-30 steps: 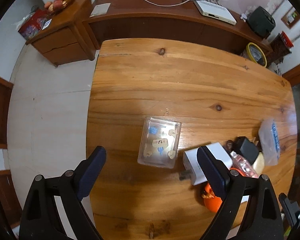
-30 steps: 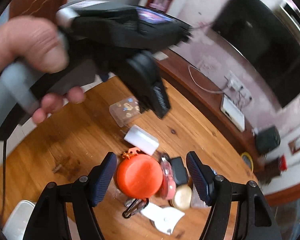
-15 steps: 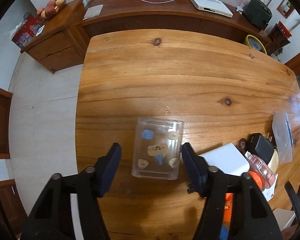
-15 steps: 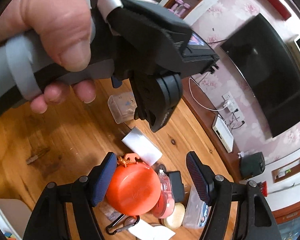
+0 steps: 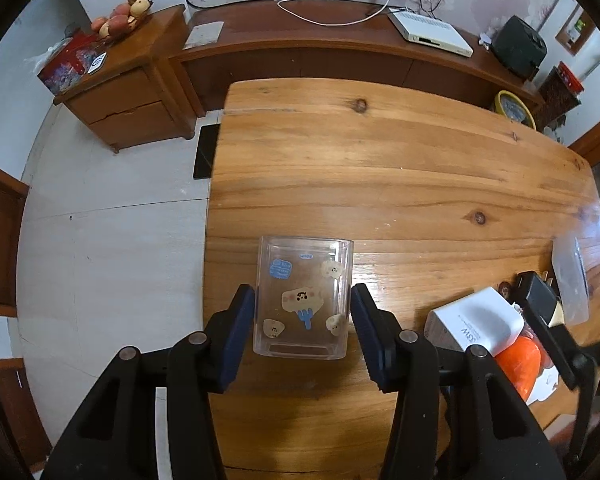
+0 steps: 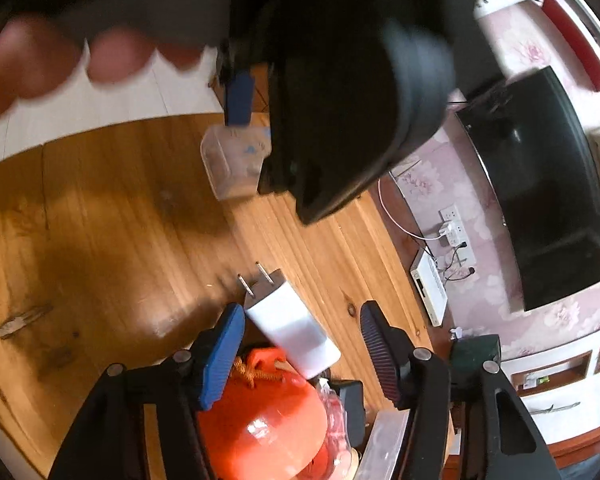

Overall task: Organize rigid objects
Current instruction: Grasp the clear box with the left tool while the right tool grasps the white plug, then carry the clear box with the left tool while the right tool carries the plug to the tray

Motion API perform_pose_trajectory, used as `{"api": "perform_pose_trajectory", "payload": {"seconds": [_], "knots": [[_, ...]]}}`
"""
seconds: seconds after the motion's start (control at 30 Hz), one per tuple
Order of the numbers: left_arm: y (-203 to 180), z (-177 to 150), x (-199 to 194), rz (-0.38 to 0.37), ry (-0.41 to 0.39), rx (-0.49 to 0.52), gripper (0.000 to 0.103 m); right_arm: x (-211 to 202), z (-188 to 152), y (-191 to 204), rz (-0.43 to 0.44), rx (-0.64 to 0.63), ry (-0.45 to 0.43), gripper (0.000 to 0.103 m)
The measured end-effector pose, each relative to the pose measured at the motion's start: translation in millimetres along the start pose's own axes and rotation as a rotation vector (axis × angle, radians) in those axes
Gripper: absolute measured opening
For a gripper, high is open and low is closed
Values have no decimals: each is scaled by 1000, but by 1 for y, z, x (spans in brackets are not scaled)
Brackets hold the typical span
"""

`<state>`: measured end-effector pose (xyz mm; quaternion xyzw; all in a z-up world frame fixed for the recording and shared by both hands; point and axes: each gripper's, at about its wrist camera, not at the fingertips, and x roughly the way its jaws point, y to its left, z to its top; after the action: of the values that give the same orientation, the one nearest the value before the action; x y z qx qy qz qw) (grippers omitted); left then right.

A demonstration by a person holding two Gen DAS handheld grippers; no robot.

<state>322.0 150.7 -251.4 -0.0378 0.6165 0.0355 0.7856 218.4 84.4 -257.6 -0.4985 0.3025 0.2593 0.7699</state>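
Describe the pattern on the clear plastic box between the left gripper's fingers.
Clear plastic box: transparent, with cream cartoon stickers and blue ones; best in the left wrist view.

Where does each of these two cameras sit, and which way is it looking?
Left wrist: on the left gripper, looking steeply down at the clear sticker box its pads clamp on the wooden table; only its two fingers show.
Right wrist: on the right gripper, angled down at the white charger between its open jaws; a person's blurred fingers show above.
Shared: table, box, charger, orange case.
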Motion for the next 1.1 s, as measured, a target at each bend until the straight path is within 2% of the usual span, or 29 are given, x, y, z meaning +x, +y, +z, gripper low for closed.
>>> {"api": "perform_pose_trajectory", "payload": {"seconds": [0.23, 0.33, 0.5, 0.67, 0.9, 1.1], "knots": [[5, -2, -1, -17, 7, -21, 53, 11, 1, 1, 35, -22, 47, 39], [7, -4, -1, -22, 13, -33, 53, 20, 1, -7, 36, -18, 52, 36], [4, -6, -8, -38, 11, -29, 53, 11, 0, -26, 26, 63, 23, 28], [0, -11, -22, -57, -2, -16, 53, -3, -5, -43, 19, 104, 3, 27], [-14, -28, -61, -81, -42, 19, 53, -51, -19, -43, -31, 87, -45, 27], [-37, -59, -119, -120, -87, 71, 53, -123, -44, -52, -99, 130, -111, 27]]}}
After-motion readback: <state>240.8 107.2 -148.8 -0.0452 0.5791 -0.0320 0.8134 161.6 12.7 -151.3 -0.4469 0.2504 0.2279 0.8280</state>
